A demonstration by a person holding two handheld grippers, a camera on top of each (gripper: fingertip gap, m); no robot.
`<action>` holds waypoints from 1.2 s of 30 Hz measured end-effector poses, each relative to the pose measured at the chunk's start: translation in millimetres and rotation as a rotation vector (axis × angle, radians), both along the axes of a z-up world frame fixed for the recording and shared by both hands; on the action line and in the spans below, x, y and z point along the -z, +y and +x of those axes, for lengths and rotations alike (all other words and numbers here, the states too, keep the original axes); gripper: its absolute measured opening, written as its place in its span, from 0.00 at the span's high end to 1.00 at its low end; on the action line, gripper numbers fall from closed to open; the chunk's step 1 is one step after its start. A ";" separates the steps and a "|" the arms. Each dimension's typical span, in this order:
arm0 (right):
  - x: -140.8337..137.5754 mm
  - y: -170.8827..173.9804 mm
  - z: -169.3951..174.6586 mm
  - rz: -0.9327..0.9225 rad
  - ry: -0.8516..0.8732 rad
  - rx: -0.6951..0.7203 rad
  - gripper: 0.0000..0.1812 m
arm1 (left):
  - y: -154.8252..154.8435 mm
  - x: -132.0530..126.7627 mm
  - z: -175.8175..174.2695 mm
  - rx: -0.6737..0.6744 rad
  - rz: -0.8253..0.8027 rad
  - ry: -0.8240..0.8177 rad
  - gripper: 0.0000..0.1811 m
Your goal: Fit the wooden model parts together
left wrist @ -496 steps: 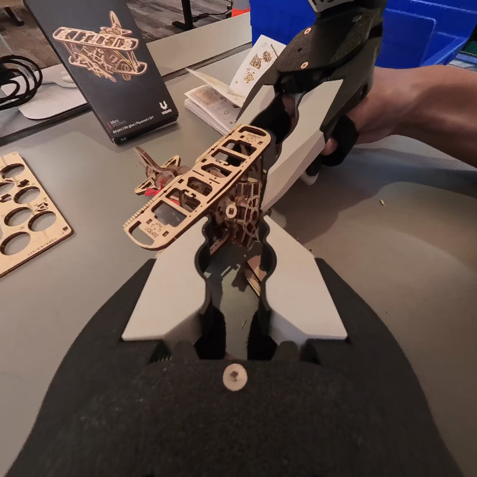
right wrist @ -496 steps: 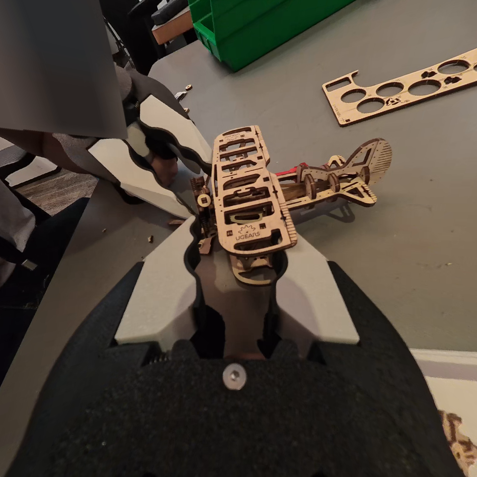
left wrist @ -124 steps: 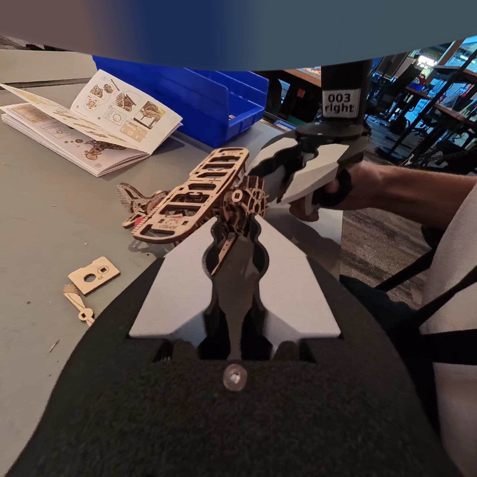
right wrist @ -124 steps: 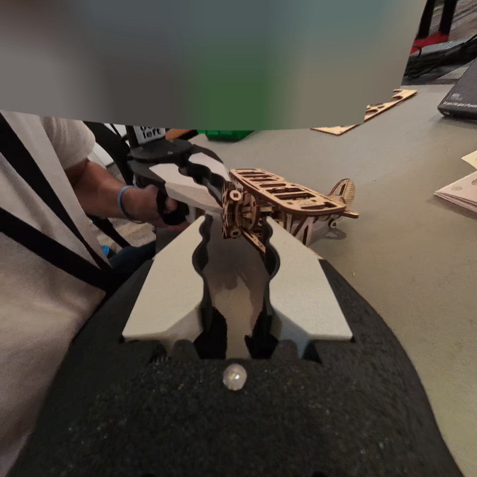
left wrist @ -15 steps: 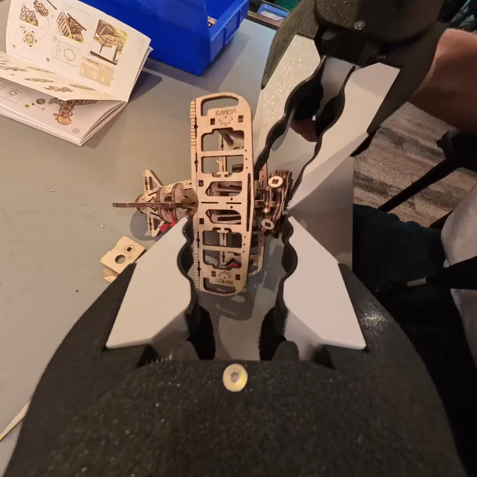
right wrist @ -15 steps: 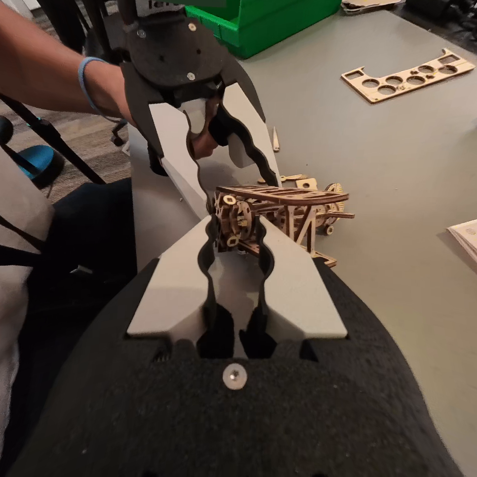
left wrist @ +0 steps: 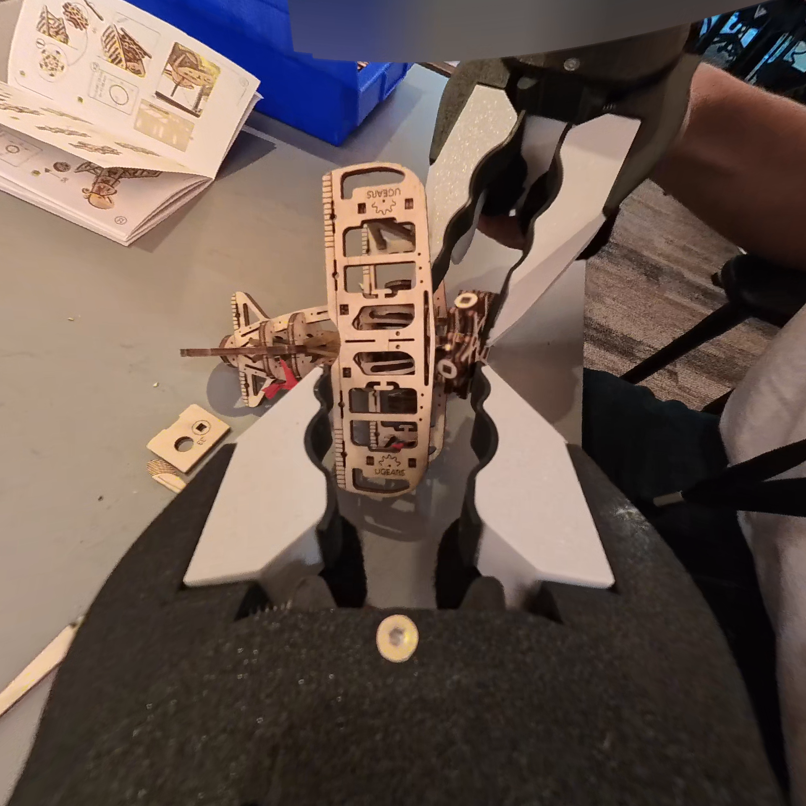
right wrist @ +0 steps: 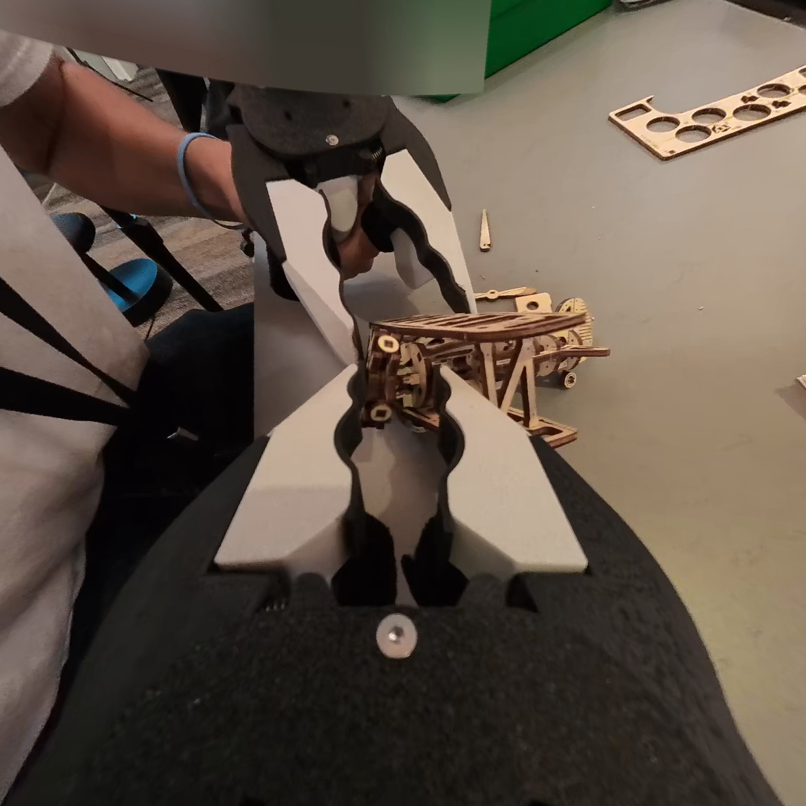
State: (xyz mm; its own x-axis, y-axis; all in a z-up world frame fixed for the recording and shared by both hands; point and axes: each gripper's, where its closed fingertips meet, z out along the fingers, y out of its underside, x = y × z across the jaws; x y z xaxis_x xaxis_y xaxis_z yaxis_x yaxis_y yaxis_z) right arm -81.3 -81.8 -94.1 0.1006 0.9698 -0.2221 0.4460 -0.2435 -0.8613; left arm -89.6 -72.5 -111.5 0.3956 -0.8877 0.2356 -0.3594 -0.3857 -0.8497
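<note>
A wooden biplane model [left wrist: 379, 331] stands on the grey table [left wrist: 87, 392] near its edge, nose toward the person. My left gripper [left wrist: 399, 375] spans the upper wing and the dark nose block [left wrist: 464, 344], with a finger touching each side. My right gripper [right wrist: 399, 377] comes from the opposite side and is shut around the nose block [right wrist: 392, 379]. It also shows in the left wrist view [left wrist: 466, 309], and the left gripper shows in the right wrist view [right wrist: 410, 327]. The model's wheels and lower wing [right wrist: 545, 429] rest on the table.
An open instruction booklet [left wrist: 109, 109] and a blue bin [left wrist: 331, 87] lie behind the model. A small wooden offcut [left wrist: 187, 438] lies left of my left gripper. A punched wooden sheet [right wrist: 719, 117], a green bin [right wrist: 536, 35] and loose wooden slivers [right wrist: 484, 231] are farther off. The table edge [left wrist: 580, 305] is close.
In four seconds my left gripper went from pinching the nose to spanning the upper wing. In the last half second both grippers and the model have barely moved.
</note>
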 end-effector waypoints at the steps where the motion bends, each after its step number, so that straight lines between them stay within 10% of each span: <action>1: 0.3 -0.1 0.4 0.004 0.000 -0.005 0.84 | -0.1 0.1 0.2 0.001 0.001 -0.002 0.66; 36: -44.9 1.3 -14.2 0.010 -0.186 -0.204 0.84 | -5.8 -22.4 -9.9 -0.134 -0.280 -0.377 0.66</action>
State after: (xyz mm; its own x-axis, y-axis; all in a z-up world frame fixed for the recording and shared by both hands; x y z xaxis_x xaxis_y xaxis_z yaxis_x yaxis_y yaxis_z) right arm -95.5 -80.5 -49.2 -0.0592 0.9761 -0.2089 0.6354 -0.1246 -0.7621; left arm -99.6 -78.4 -89.1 0.3430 -0.7170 0.6069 0.0213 -0.6399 -0.7681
